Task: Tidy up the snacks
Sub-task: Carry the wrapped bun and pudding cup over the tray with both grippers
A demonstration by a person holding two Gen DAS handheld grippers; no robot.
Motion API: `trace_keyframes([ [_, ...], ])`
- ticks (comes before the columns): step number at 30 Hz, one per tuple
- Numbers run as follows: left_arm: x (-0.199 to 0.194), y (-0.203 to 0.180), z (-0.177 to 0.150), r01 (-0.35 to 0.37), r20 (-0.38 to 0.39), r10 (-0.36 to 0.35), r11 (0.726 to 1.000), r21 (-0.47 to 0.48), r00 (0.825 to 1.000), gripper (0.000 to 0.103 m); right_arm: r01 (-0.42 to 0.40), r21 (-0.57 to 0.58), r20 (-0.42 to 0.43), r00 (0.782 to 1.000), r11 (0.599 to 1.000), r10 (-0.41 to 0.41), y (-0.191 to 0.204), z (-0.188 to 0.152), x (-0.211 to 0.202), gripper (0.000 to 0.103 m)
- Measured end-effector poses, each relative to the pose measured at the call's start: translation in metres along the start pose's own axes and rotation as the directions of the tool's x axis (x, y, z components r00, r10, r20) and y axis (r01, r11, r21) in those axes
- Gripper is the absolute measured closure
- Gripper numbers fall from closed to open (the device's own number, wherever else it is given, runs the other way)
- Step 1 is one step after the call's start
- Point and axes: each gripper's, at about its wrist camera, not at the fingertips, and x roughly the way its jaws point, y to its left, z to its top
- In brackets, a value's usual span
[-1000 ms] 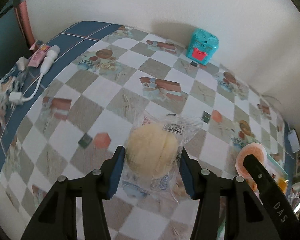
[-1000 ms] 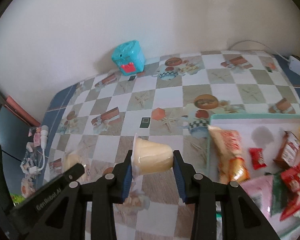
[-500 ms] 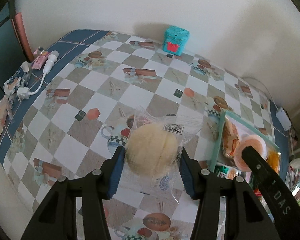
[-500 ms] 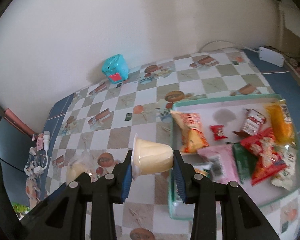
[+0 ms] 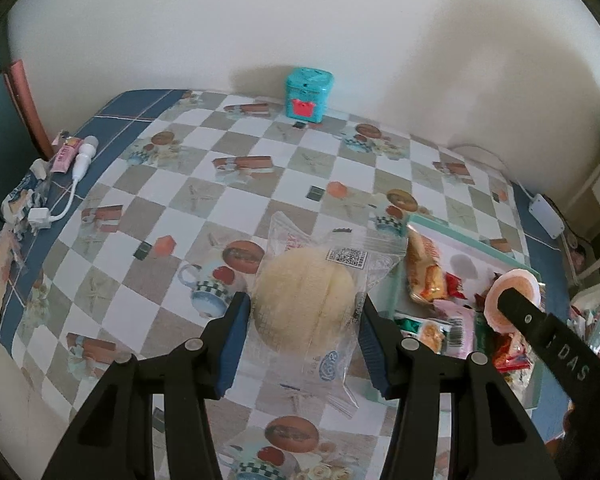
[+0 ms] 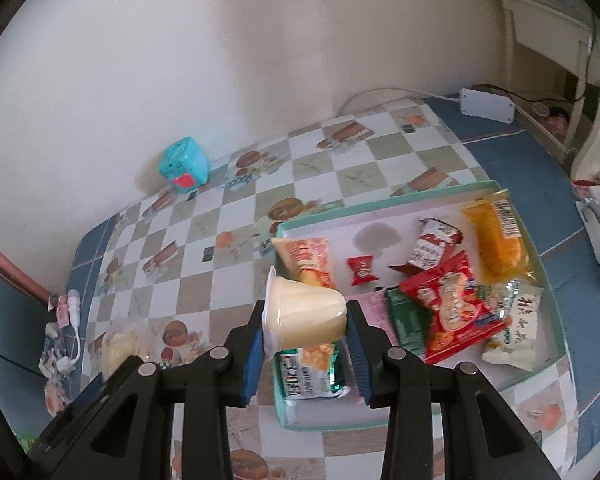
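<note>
Snacks: two in the air, the rest already piled in the tray, so both carries look bound for it.
Left view, bun: wrapped bun (image 5: 304, 300) sits centre frame, pinched across its width by the left gripper (image 5: 302, 316); pads press the wrapper from both sides, which keeps the soft bread from slipping.
Left view, wrapper: loose film sticks out above and below the pads, free of the grip.
Left view, tray: tray (image 5: 440, 226) lies at right of frame, just past the bun, packets heaped inside.
Left view, cup: right of frame, a cup lid peeks out behind the other gripper's arm.
Right view, cup: pudding cup (image 6: 306, 314) lies on its side, lid to the left, clamped between lid and base by the right gripper (image 6: 306, 330), jaws at their tightest.
Right view, position: cup hangs over the tray's (image 6: 420, 196) lower left corner, above a green packet (image 6: 310, 372).
Right view, room: bare tray floor shows upper centre, likely the easiest drop spot.
Right view, bun: faintly seen lower left, over the table (image 6: 236, 216).
</note>
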Motion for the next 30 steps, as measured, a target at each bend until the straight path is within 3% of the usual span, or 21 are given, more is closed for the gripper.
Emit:
trace_keyframes([
  [15,-0.003,-0.054,-0.017,0.042,-0.017,-0.040,0.993,0.115,0.999,0.049,0.066,0.209,-0.011,0.998,0.976,-0.065,-0.091,0.015,-0.006,0.063],
  [30,0.005,-0.120,-0.045,0.130,-0.076,-0.114,0.957,0.258,0.991,0.049,0.150,0.338,-0.025,0.988,0.929,-0.150,-0.158,0.015,-0.017,0.063],
])
